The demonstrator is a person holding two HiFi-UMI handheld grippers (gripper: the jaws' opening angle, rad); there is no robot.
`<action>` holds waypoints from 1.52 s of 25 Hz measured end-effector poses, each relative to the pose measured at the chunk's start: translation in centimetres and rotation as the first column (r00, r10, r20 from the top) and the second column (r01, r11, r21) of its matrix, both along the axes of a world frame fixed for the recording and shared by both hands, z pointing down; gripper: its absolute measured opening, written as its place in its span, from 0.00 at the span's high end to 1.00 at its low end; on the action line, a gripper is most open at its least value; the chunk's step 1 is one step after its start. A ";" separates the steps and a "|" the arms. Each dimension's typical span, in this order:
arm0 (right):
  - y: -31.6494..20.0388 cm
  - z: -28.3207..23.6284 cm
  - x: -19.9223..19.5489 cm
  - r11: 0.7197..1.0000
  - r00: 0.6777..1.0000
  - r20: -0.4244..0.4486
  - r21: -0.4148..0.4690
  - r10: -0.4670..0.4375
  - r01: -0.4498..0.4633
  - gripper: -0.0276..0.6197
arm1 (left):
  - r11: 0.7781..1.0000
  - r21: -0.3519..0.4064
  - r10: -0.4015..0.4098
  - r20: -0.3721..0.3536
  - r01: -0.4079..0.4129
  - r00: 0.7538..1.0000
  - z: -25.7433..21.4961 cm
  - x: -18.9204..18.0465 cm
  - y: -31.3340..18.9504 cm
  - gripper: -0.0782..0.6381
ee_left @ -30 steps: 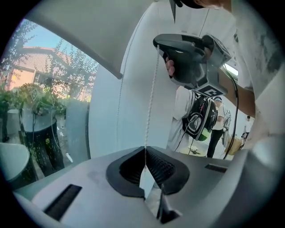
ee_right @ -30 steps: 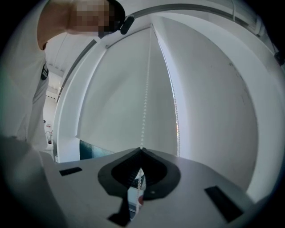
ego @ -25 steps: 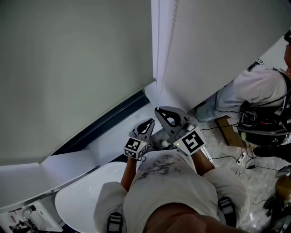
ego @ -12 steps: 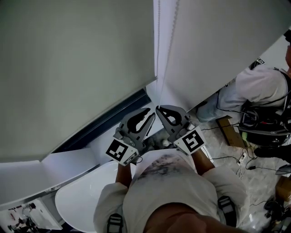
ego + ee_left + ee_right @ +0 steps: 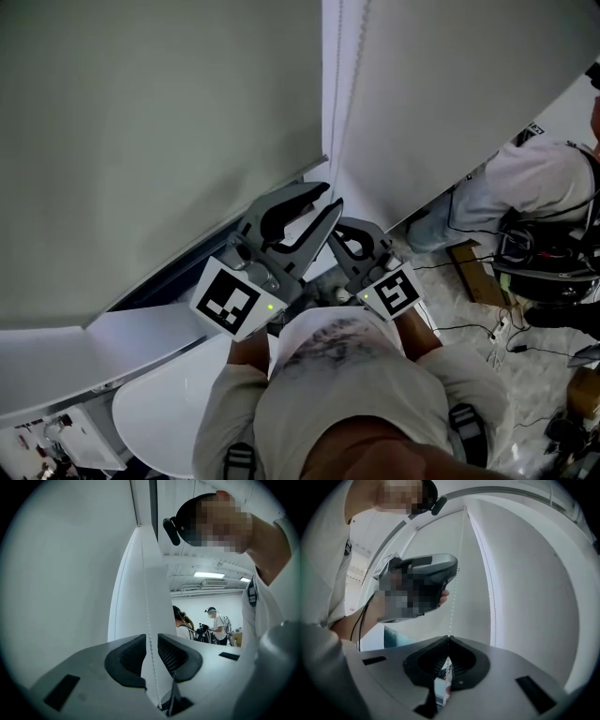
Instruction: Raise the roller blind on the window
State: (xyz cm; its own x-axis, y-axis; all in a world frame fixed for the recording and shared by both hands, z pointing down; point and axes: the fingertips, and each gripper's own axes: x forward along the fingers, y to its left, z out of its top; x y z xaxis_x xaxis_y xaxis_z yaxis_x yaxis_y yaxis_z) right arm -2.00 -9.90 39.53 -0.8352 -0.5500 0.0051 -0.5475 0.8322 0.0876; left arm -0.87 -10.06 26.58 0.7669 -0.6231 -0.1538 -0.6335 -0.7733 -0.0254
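L claw [image 5: 333, 194] risen, narrow round bead chain [image 5: 148, 616]; R claw [image 5: 448, 639] clamps it; blind [image 5: 159, 141] alongside.

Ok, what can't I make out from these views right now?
Roller above the roller blind: cut off by the head view's top edge, so the travel left is unknown.
Bead chain bottom loop: hidden behind the left tool and right tool in all views.
People beyond, left gripper view: too small to read.

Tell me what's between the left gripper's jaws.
The bead chain runs through the left gripper, its jaws apart and not pinching it. Lower down, the gripper's body covers the chain.
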 end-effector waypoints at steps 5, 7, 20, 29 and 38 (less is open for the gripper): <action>-0.1 -0.2 -0.5 1.000 1.000 -0.005 0.005 -0.005 0.005 0.86 | 1.000 0.014 0.011 0.013 -0.011 1.000 -2.3 0.4 -0.8 0.80; -0.1 -0.3 -0.6 1.000 1.000 -0.009 0.005 -0.006 0.006 0.86 | 1.000 0.016 0.008 0.010 -0.008 1.000 -3.0 0.5 -1.0 0.80; 0.1 3.1 -0.5 0.999 0.996 -0.089 -0.051 -0.007 0.003 0.86 | 0.998 -0.037 -0.044 -0.004 0.044 0.999 -0.3 0.5 -0.8 0.88; -0.1 6.4 -0.8 0.992 0.993 -0.113 -0.125 -0.015 0.000 0.86 | 0.999 -0.032 -0.035 -0.048 0.034 0.998 2.7 -0.2 -0.8 0.88; -0.1 10.8 -0.8 0.980 0.988 -0.151 -0.200 -0.027 -0.004 0.86 | 0.993 -0.111 -0.040 -0.056 0.034 0.998 7.1 -0.2 -0.7 0.88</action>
State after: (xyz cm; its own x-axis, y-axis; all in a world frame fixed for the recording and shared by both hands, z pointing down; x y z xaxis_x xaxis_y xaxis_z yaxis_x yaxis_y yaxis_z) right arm -2.84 -9.97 50.33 -0.8225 -0.5150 0.2414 -0.5305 0.8477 0.0007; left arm -1.08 -10.77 33.67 0.7349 -0.6663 -0.1261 -0.6594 -0.7456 0.0964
